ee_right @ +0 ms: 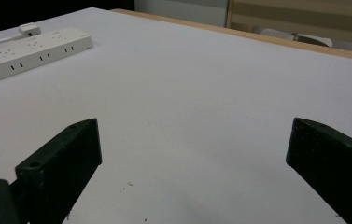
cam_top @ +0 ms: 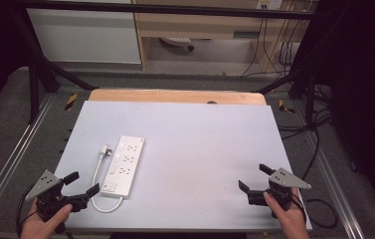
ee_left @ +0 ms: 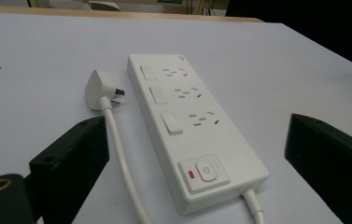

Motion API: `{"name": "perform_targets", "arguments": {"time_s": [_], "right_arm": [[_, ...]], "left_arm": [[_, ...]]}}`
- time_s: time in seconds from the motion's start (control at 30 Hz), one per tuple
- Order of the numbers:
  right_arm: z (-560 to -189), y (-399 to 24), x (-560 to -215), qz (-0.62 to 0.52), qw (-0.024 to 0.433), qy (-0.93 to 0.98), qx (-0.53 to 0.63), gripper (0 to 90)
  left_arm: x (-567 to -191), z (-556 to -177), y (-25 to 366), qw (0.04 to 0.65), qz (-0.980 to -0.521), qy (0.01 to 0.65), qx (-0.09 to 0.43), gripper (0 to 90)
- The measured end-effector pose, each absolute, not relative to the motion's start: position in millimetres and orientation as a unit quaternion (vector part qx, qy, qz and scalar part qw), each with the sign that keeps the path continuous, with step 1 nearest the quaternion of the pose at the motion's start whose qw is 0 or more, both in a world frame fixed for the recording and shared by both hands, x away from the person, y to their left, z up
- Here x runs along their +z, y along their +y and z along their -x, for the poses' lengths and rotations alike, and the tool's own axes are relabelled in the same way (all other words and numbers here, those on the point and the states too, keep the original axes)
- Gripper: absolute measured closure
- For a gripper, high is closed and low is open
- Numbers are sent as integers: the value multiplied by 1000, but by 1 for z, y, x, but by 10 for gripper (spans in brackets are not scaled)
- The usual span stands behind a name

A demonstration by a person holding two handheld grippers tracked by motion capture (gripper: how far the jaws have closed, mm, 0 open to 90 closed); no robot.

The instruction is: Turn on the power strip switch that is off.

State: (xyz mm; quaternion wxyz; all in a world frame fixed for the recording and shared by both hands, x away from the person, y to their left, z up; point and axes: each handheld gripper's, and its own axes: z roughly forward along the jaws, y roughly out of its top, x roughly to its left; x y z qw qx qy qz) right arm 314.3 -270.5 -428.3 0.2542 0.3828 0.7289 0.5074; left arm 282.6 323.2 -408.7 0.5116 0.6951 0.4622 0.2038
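A white power strip (cam_top: 124, 165) with three sockets and a power button lies on the white table (cam_top: 200, 134), left of centre. Its white plug (cam_top: 106, 149) rests unplugged just left of the strip, and the cord (cam_top: 98, 196) loops around the near end. My left gripper (cam_top: 82, 182) hovers open at the near left corner, aimed at the strip (ee_left: 194, 126) and plug (ee_left: 100, 89), with nothing between its jaws. My right gripper (cam_top: 253, 177) stands open at the near right, over bare table, with the strip (ee_right: 29, 49) far off to its left.
A wooden strip (cam_top: 175, 95) borders the table's far edge. Black frame bars (cam_top: 41, 59) stand at both far corners. Cables (cam_top: 319, 144) trail on the floor to the right. A cabinet and shelf stand behind.
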Motion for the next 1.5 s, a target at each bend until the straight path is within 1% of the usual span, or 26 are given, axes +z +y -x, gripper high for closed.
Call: {"name": "perform_targets", "arguments": {"time_s": [0.5,0.63,0.7,0.73,0.8,1.07,1.27,1.5], "right_arm": [[-314,-270,-428,-382,254,730,506,38],[-314,-270,-428,-384,254,729,506,38],[-314,-270,-428,-384,254,729,506,38],[-314,-270,-428,-384,254,729,506,38],[-314,-270,-428,-384,254,729,507,38],[-314,-269,-429,-385,253,729,506,37],[-315,-269,-429,-385,252,730,506,35],[-315,-269,-429,-385,252,730,505,34]], "left_arm": [[-404,-281,318,510,-696,457,213,71],[-399,-280,313,502,-693,465,227,69],[-396,-280,311,501,-687,471,233,52],[-396,-280,311,501,-687,471,233,60],[-392,-279,310,511,-681,470,234,71],[-387,-279,304,517,-684,462,229,72],[-381,-281,306,524,-674,465,232,77],[-372,-287,303,527,-677,457,235,75]]}}
